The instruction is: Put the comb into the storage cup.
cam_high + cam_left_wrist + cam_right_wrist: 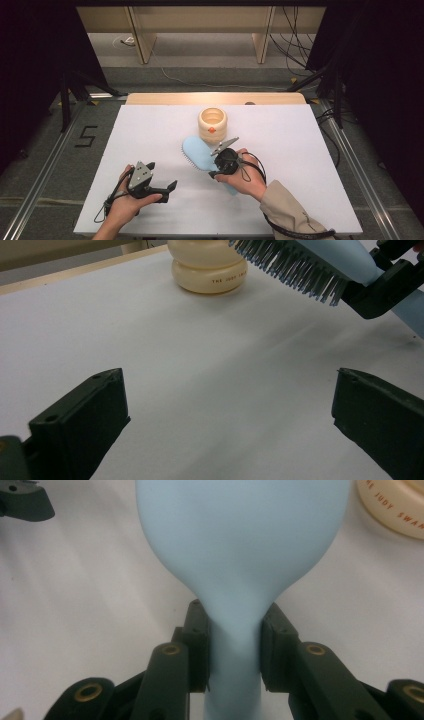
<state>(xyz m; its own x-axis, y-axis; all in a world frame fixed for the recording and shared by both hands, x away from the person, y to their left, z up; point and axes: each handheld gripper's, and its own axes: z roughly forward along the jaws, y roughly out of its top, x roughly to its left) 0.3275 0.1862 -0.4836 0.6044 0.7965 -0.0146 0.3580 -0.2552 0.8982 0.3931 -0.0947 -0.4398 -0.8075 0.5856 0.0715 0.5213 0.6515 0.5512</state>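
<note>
Gripping: our right gripper (235,650) clamps the pale-blue plastic bristle brush (197,152) by its neck, mid-table, near the cream ribbed ceramic pot (212,125).
Left gripper (150,184): jaws wide, empty.
Risk: we think the tapered handle may slip and swivel.

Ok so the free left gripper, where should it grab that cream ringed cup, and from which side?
Probably the waist groove of the cream cup, coming level from the near side. It stands upright with bulging rings, so jaws should seat between them. The left gripper is open with bare table ahead; the blue brush in the right gripper hangs close beside the cup.
</note>
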